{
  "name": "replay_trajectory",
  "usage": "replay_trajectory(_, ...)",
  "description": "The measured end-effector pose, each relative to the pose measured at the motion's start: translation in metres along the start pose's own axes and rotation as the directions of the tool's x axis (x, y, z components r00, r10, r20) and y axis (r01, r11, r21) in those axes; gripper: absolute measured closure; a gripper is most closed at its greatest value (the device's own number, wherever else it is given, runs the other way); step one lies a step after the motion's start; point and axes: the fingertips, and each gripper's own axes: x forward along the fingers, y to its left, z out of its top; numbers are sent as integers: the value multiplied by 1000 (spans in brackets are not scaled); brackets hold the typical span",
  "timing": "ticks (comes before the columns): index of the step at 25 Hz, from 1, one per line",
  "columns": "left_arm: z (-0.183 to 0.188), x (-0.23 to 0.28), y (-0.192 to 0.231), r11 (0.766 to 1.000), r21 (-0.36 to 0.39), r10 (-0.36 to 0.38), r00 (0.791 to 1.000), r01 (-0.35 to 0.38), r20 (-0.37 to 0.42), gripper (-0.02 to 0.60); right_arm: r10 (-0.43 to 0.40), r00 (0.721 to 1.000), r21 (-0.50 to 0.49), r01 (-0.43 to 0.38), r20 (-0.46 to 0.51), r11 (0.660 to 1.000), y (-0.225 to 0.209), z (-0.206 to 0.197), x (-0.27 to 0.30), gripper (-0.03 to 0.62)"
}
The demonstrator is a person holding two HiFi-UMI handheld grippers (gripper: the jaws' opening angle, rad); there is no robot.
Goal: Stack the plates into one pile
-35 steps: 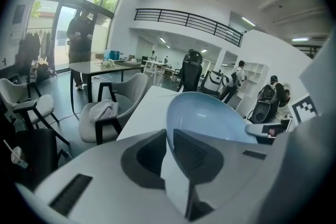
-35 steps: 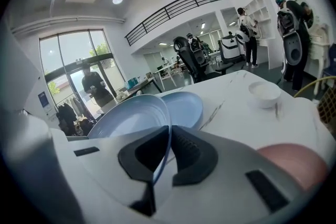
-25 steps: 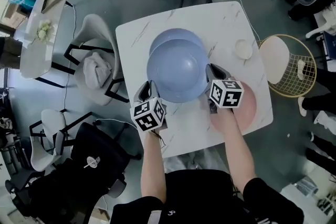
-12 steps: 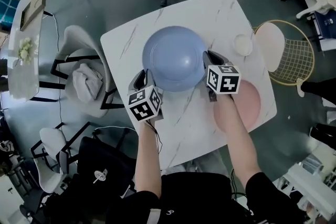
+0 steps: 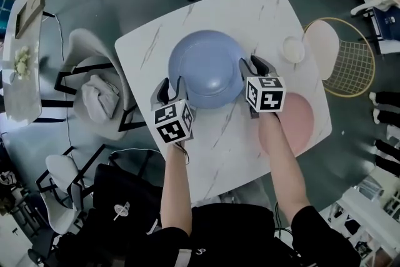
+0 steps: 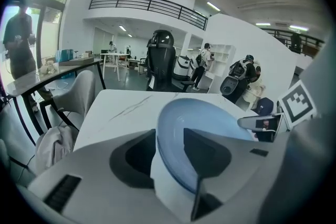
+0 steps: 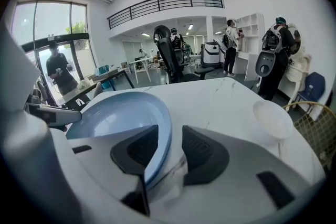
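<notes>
A light blue plate (image 5: pixel 206 69) lies on top of another blue one as a single pile in the middle of the white marble table (image 5: pixel 237 147). My left gripper (image 5: pixel 170 87) is at the pile's near-left rim and my right gripper (image 5: pixel 253 67) at its right rim. Both sets of jaws are opening. In the left gripper view the plate's (image 6: pixel 184 113) edge runs between the spread jaws of the left gripper (image 6: pixel 169 152). The right gripper view shows the plate (image 7: pixel 121 115) the same way, with a gap beside the rim in the right gripper (image 7: pixel 170 149). A pink plate (image 5: pixel 297 125) lies at the near right.
A small white dish (image 5: pixel 292 50) sits near the table's right edge, also seen in the right gripper view (image 7: pixel 272 118). A gold wire chair (image 5: pixel 350 62) stands just beyond that edge. A grey chair with cloth (image 5: pixel 100 94) is on the left, and black office chairs around.
The upper blue plate, offset toward me a second ago, now lies squarely over the lower one. Both grippers' jaws have spread apart at its rim.
</notes>
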Motion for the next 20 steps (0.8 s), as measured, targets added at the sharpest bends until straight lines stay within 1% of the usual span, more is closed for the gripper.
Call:
replay_trajectory(2, -2, 1, 2, 1000, 16, 11, 1000, -11, -17, 400, 1, 999, 2, -1, -32, 1000, 0, -7, 3, 442)
replay_trajectory(4, -9, 2, 6, 999, 29, 30, 998, -28, -58, 400, 5, 996, 1, -5, -87, 1000, 2, -16, 7, 441)
replay_trajectory(7, -22, 2, 13, 999, 29, 49, 993, -46, -109, 400, 24, 986, 47, -17, -167, 999, 7, -29, 12, 441)
replay_trajectory(10, -28, 5, 9, 1000, -7, 16, 993, -17, -121, 406, 34, 985, 66, -23, -171, 998, 10, -31, 13, 455)
replay_trajectory(11, -30, 7, 6, 1000, -15, 3, 992, -5, -125, 414, 33, 985, 66, -22, -172, 998, 10, -31, 12, 476)
replay_trajectory(12, -31, 7, 4, 1000, -19, -3, 992, 1, -127, 433, 31, 984, 71, -19, -176, 997, 10, -31, 12, 481)
replay_trajectory(15, -34, 5, 1, 1000, -28, 4, 990, -8, -138, 446, 39, 983, 110, -19, -182, 994, 9, -32, 6, 502)
replay_trajectory(17, -36, 0, 1, 999, -48, 2, 989, -9, -147, 449, 55, 985, 135, -33, -164, 990, 10, -29, -2, 516)
replay_trajectory(20, -39, -11, -3, 997, -71, 7, 990, -17, -140, 449, 68, 989, 134, -51, -130, 990, 10, -23, -16, 520)
